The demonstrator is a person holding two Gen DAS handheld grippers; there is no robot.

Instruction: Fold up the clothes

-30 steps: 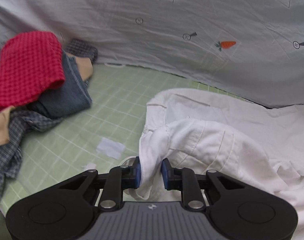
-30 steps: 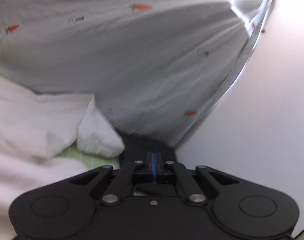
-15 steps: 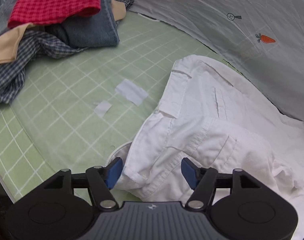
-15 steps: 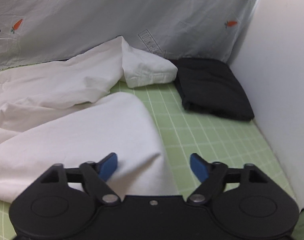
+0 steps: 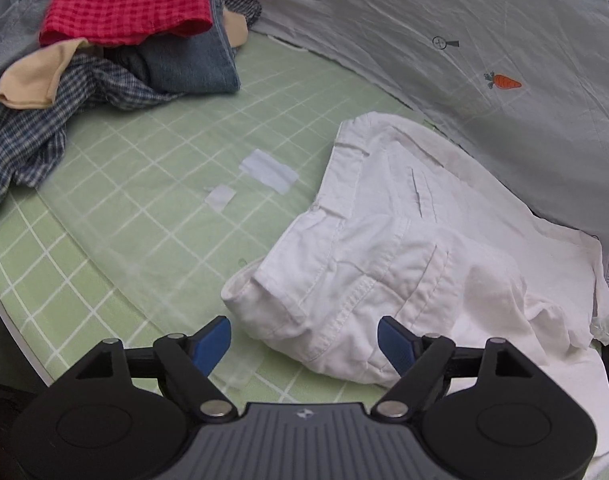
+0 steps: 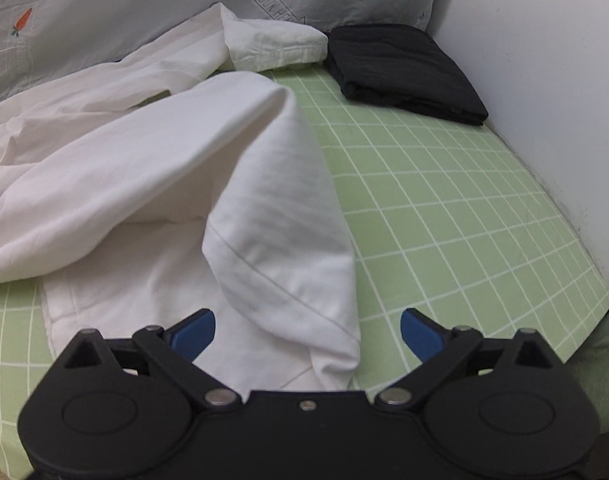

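Tongs come first in both views, and both pairs are spreading apart with nothing pinched. The left gripper has its blue pads either side of the waistband end of the white trousers, the cloth lying between them but not pressed. The right gripper straddles a raised fold at the leg end of the same garment, again without contact. The trousers lie with their long axis running across from one hand to the other on the green gridded mat, so each hand is nearest its own end. Farther off sit a heap of unfolded clothes on the left and a folded black garment on the right.
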